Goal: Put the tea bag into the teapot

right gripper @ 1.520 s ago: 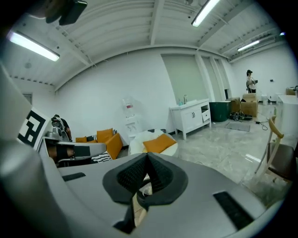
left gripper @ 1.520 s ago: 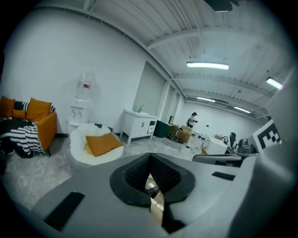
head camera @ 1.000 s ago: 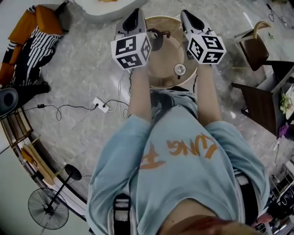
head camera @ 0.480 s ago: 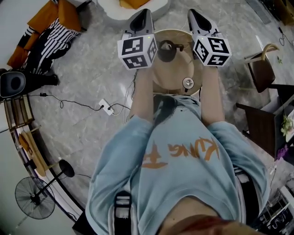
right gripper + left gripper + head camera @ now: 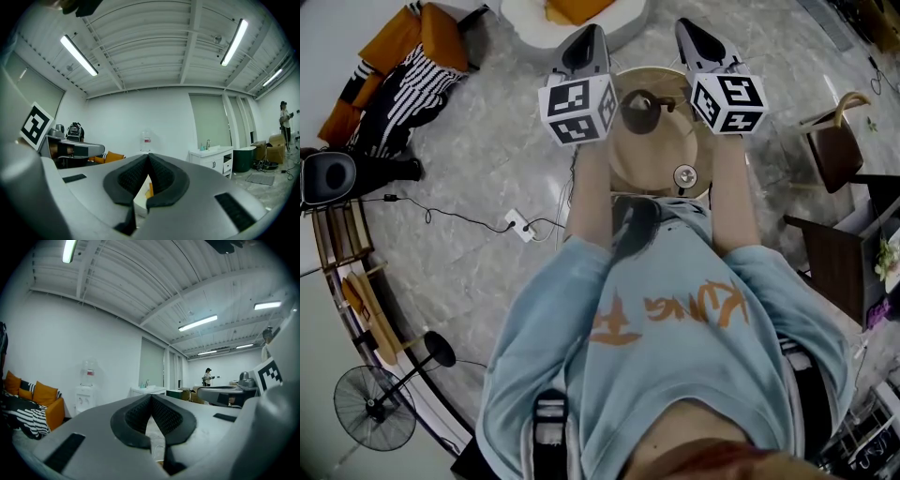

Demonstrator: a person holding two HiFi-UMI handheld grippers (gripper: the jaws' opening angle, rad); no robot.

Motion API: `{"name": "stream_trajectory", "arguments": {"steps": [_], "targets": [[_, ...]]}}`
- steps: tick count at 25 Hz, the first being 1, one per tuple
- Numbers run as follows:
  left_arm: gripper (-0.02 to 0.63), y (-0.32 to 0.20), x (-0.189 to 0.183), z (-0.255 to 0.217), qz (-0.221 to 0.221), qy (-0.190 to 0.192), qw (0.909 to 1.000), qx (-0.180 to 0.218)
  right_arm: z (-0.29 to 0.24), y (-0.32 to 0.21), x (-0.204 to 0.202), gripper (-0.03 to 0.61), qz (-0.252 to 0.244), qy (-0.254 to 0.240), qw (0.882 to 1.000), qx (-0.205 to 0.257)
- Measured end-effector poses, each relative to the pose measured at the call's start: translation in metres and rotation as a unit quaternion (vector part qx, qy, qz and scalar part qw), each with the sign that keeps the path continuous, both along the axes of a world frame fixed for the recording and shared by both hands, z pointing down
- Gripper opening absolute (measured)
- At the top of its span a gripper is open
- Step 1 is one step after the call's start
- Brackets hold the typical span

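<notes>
In the head view a dark teapot (image 5: pixel 641 111) stands on a small round wooden table (image 5: pixel 661 155), with a small round lid-like thing (image 5: pixel 685 175) near the table's front edge. I see no tea bag in any view. My left gripper (image 5: pixel 585 39) is held up left of the teapot and my right gripper (image 5: pixel 691 32) right of it, both pointing away from me. In the left gripper view the left gripper (image 5: pixel 151 398) has its pads meeting with nothing between them. The right gripper (image 5: pixel 148 157) looks the same in its own view, facing the room rather than the table.
An orange sofa with a striped cushion (image 5: pixel 403 66) is at the upper left. A white power strip with cable (image 5: pixel 522 225) lies on the marble floor; a fan (image 5: pixel 375 408) stands lower left. Dark chairs (image 5: pixel 839 155) stand right. A water dispenser (image 5: pixel 86 390) stands by the wall.
The head view has shifted, so the table and teapot now sit a little lower and further right in it. Both grippers stay raised on either side of the teapot, still shut.
</notes>
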State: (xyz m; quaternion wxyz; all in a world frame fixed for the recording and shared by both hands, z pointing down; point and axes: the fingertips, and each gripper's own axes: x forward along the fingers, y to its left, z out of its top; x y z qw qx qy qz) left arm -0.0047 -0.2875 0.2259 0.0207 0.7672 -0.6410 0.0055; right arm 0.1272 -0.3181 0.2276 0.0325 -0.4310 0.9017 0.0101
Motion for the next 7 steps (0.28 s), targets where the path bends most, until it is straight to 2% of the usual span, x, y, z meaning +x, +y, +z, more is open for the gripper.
{"name": "stream_trajectory", "arguments": {"steps": [7], "targets": [[0.024, -0.0085, 0.0016, 0.0040, 0.000, -0.003, 1.0000, -0.007, -0.0017, -0.0064, -0.0001, 0.012, -0.005, 0.005, 1.000, 0.004]]}}
